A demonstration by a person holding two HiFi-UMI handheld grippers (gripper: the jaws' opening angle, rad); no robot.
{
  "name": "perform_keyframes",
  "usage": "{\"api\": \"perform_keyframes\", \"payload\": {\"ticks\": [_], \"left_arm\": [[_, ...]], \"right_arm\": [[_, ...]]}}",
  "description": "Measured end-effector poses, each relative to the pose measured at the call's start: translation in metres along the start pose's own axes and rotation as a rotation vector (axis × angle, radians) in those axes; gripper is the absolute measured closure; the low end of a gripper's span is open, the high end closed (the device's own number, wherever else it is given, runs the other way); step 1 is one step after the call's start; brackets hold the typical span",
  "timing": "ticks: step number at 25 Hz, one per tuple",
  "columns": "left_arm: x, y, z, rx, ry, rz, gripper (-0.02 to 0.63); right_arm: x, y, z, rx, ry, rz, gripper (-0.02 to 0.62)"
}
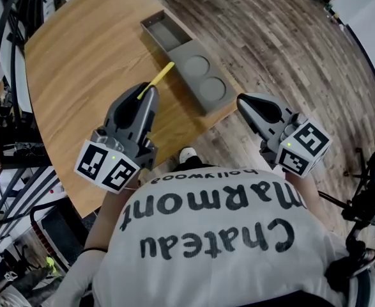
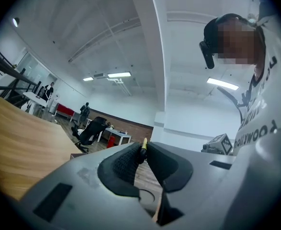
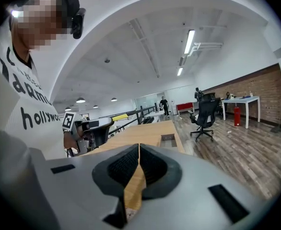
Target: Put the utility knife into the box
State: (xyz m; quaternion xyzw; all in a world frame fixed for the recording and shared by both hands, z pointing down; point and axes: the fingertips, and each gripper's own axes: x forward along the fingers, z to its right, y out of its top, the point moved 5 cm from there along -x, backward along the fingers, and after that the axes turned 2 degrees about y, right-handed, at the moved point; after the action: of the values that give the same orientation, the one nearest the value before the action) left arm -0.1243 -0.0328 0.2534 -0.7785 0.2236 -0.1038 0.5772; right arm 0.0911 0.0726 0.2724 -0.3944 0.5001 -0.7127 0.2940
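While the left gripper hangs over the wooden table, its jaws are pinched down on one end of the yellow knife. The rest of the knife sticks out past the tips toward the grey box. In the left gripper view you only get a sliver of yellow and a dark bit of the knife squeezed between the pads, so the grip is right at the very tips. From the head view the knife's free end stops just short of the box's long wall, so it's not inside.

The box sits near the table's edge. It has a rectangular compartment at the far end and two round recesses closer to the person, and all three look bare.

The right gripper is off to the side, out past the table edge over the plank floor. Its own view shows the jaws closed tight against each other with nothing between them. That view also catches the left gripper and the box further along the table.
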Motion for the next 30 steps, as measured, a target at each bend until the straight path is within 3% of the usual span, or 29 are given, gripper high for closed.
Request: {"api": "perform_keyframes", "payload": {"ticks": [7, 12, 20, 26, 30], "left_arm": [[0.01, 0.001, -0.027, -0.018, -0.012, -0.032, 0.557], [0.012, -0.003, -0.03, -0.008, -0.017, -0.046, 0.557], [0.02, -0.006, -0.071, -0.036, -0.013, -0.064, 0.557], [0.024, -0.018, -0.074, -0.049, 0.03, -0.072, 0.557], [0.025, -0.021, -0.082, -0.046, 0.086, -0.065, 0.557]], "right_arm": [[0.022, 0.002, 0.028, 0.144, -0.099, -0.026, 0.584], [0.029, -0.003, 0.036, 0.171, -0.119, -0.054, 0.584], [0.085, 0.024, 0.039, 0.176, -0.01, 0.071, 0.584], [0.095, 0.01, 0.056, 0.145, 0.002, -0.045, 0.584], [0.112, 0.009, 0.068, 0.17, 0.062, -0.056, 0.584]]}}
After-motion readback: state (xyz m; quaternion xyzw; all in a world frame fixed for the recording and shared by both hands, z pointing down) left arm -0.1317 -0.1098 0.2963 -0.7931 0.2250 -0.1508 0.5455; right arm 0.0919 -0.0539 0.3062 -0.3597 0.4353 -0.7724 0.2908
